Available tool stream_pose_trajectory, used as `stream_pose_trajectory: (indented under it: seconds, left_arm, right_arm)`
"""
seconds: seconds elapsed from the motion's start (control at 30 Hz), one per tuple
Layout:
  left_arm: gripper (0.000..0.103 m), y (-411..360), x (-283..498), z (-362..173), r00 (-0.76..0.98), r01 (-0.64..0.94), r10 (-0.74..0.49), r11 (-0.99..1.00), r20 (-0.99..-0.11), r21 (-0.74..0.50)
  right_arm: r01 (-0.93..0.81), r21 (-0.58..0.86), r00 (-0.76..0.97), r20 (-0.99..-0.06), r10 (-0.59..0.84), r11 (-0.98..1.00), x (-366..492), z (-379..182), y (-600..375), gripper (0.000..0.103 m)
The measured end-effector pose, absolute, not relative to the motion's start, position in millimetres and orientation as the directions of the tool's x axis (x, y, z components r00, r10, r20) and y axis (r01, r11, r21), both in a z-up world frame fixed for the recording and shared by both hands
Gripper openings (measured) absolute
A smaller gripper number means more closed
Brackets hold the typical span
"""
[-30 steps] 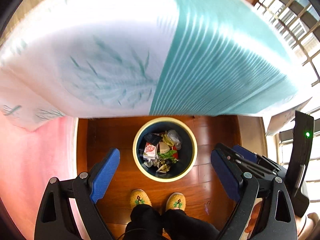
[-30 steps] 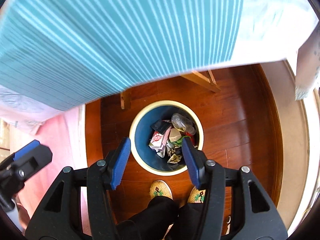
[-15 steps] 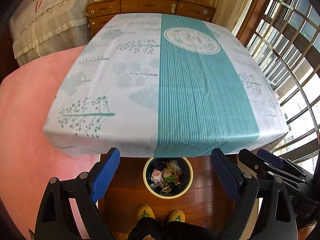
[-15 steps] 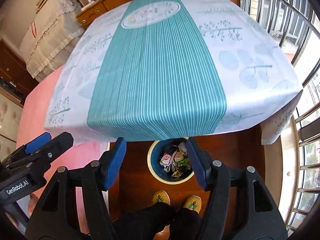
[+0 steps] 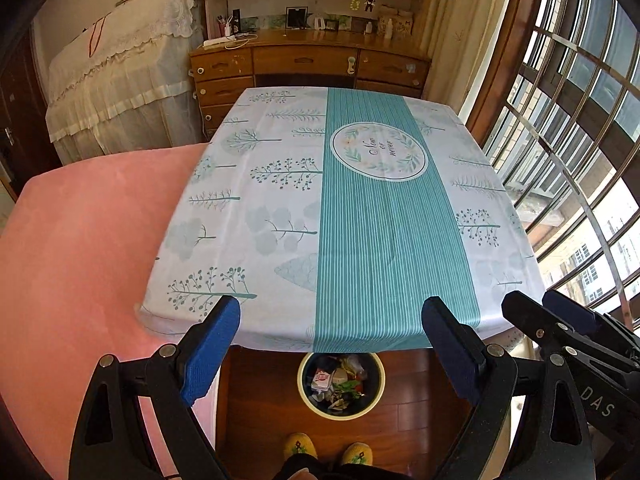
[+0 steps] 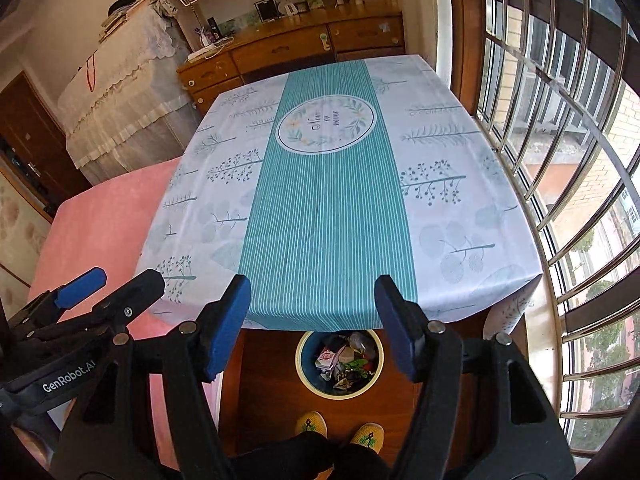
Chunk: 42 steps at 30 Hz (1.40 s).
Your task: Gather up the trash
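Both of our grippers have come up from bin level within the last second: a moment ago we looked straight down into the bin from under the table edge, and now we look across the whole tablecloth [image 5: 280, 208] from above. Our left gripper [image 5: 332, 344] hangs with its jaws spread wide and nothing between them; our right gripper [image 6: 312, 320] is likewise released and empty, held just beside the left. The bin [image 5: 304, 394] stands on the wood floor at our feet, half tucked under the near table edge, and it holds the trash [image 5: 338, 380]: crumpled wrappers, a small red-and-white pack, clear plastic. We see no loose litter on the cloth or on the visible floor around the bin. We judge from this that the collecting is finished or nearly so, and that this rise serves as a last check of the table; anything left would have to lie out of view.
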<state>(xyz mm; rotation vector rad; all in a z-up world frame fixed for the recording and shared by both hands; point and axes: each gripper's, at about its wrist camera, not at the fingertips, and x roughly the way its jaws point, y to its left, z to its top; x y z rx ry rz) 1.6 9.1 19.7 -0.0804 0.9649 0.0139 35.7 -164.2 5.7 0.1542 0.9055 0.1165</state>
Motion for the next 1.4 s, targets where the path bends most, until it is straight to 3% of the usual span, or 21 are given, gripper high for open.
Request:
stream_pose_trajectory:
  seconds: [0.53,1.4]
  left_arm:
    - [0.093,-3,2,38,0.570,-0.045,-0.007,0.998,-0.821,-0.040]
    - [0.093,-11,8,38,0.572,-0.055,0.017,0.998,-0.820,-0.018]
  right_arm:
    - [-0.035,0.141,0.652,-0.747,0.130,0.989,26,33,-167,0.062]
    - [-0.029,0.143,0.653,-0.746,0.126,0.989,30,32,-177,0.062]
